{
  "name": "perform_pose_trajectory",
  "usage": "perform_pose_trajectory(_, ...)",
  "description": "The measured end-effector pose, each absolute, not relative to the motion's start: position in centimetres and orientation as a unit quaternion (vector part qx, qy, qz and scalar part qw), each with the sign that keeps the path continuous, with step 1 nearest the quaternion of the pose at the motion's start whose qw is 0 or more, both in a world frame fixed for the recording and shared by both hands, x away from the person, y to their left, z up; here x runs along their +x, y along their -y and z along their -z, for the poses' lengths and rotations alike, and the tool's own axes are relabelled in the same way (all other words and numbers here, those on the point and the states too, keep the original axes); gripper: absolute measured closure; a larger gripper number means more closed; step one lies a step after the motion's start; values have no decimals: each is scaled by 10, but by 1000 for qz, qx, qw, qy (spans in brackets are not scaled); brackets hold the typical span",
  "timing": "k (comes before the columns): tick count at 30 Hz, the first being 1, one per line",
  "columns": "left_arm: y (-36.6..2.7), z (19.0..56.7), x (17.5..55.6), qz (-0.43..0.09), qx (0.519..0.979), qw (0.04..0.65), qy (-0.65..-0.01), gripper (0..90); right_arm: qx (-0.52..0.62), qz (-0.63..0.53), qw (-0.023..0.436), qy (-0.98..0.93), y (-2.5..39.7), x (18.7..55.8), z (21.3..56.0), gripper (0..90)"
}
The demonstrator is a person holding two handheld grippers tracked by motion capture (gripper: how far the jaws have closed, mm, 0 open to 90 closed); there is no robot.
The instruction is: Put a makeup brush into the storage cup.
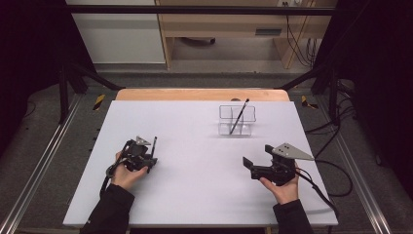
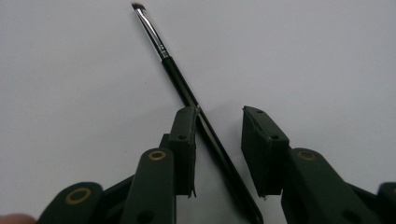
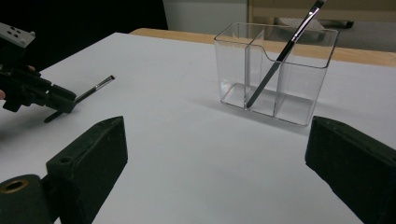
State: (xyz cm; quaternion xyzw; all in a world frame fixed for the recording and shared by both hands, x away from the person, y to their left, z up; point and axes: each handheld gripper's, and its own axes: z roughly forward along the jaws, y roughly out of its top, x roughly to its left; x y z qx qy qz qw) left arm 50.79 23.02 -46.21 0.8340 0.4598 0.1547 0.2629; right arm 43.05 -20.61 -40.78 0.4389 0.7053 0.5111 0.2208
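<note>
The left claw (image 2: 217,154) is sitting low over the white worktop (image 1: 195,185), near and to the left of the clear organizer (image 1: 237,120), and its jaws are standing apart around a thin black makeup brush (image 2: 187,93). The brush handle is lying against the inner face of one jaw while the other jaw is standing clear of it, so nothing is being pinched. In the left gripper view the handle's rear end is running out of the bottom edge, and the small bristle tip is pointing away up the worktop; whether the brush is resting flat on the surface is hard to make out.

The right claw (image 1: 249,164) is hovering near and just right of the organizer's front, jaws spread wide with nothing between them. In the right gripper view both jaws are being cut off by the frame's lower corners.

Farther back, the organizer is standing upright toward the far edge of the worktop. A second brush (image 3: 285,51) is leaning tilted inside it, its top cut off in the right gripper view; through the transparent walls, which compartment holds its foot is hard to tell.
</note>
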Motion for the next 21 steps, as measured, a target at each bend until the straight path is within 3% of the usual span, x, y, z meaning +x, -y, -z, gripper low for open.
perform_pose_trajectory(21,-234,462,507,-146,827,266,-473,781,439,-506,220,-709,204,432,410,61)
